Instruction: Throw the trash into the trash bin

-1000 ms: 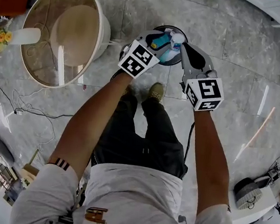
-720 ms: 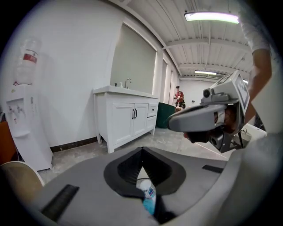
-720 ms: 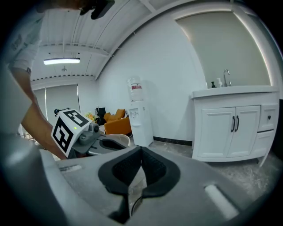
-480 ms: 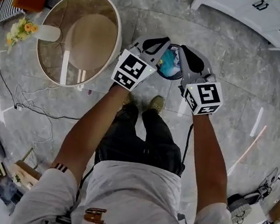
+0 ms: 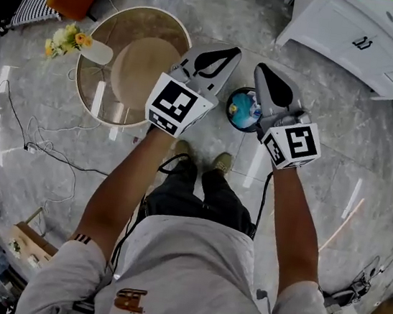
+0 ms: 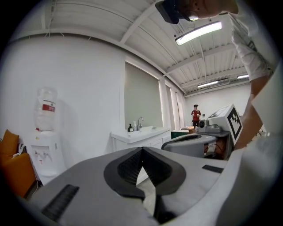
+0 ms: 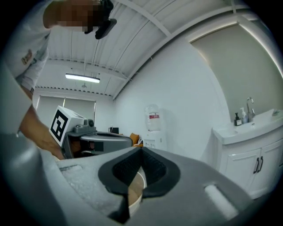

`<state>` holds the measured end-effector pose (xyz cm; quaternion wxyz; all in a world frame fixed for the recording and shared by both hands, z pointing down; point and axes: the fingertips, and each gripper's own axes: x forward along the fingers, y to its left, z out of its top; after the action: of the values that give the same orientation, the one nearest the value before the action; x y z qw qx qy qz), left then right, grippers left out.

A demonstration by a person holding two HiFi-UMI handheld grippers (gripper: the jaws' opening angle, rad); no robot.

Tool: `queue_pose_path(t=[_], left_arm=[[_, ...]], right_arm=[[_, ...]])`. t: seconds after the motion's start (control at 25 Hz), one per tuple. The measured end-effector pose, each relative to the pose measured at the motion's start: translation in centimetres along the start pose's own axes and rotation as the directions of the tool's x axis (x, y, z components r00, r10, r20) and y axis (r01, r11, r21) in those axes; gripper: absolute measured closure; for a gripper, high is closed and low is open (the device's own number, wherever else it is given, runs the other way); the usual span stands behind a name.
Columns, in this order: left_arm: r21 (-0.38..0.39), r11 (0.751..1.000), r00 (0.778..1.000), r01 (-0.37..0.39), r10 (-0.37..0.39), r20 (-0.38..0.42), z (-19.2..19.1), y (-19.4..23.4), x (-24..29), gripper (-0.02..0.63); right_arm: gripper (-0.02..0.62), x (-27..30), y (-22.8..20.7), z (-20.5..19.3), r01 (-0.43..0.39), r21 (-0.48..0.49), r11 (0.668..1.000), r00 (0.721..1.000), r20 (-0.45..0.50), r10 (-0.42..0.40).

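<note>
1. The left gripper (image 5: 229,53) (image 6: 142,151) has its jaws pressed together at the tips, and nothing is caught between them
2. The right gripper (image 5: 263,70) (image 7: 141,151) is the same: jaws together, nothing in them. Through the small gap behind its tips you only glimpse the pale rim of something round further off
3. Both grippers are held out in front of the person, side by side but apart. Each one shows in the other's view, with the marker cube at the back
4. The trash bin (image 5: 229,114) stands on the marble floor (image 5: 339,173), below and between the two grippers, just ahead of the person's shoes (image 5: 221,163). The right gripper covers its right edge in the head view
5. The trash (image 5: 243,108) lies inside the bin: something bright blue, with a bit of white beside it
6. To the left of the bin is a round glass surface (image 5: 94,87) on a beige base, with a white vase of yellow flowers (image 5: 71,39) at its left rim
7. A white cabinet (image 5: 358,37) stands off to the right
8. From the gripper views, a water dispenser (image 6: 44,132) and a washbasin counter (image 6: 141,131) stand against the white wall
</note>
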<state>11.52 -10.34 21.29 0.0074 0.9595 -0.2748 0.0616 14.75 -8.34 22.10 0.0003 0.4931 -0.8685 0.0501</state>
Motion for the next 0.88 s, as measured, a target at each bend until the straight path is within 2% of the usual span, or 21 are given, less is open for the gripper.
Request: queue_pose_path(t=[0.28, 0.44, 0.64, 0.88], left_arm=[[0.036, 0.999, 0.993, -0.001, -0.004, 0.116, 8.4, 0.5, -4.0, 0.606], [0.041, 0.999, 0.985, -0.012, 0.005, 0.172, 12.0, 0.3, -5.3, 0.606], [0.071, 0.997, 0.98, -0.011, -0.003, 0.201, 15.2, 0.1, -6.2, 0.606], [0.088, 0.996, 0.975, -0.008, -0.012, 0.222, 17.0, -0.2, -7.1, 0.606]], right_arm=[[0.594, 0.3, 3.5, 9.2, -0.032, -0.057, 0.998, 0.993, 0.113, 0.038], [0.594, -0.1, 4.8, 13.1, -0.037, -0.1, 0.994, 0.986, 0.16, 0.053], [0.594, -0.2, 5.8, 15.9, -0.034, -0.132, 0.991, 0.981, 0.186, 0.058], [0.595, -0.7, 6.7, 17.5, -0.024, -0.153, 0.988, 0.978, 0.202, 0.055]])
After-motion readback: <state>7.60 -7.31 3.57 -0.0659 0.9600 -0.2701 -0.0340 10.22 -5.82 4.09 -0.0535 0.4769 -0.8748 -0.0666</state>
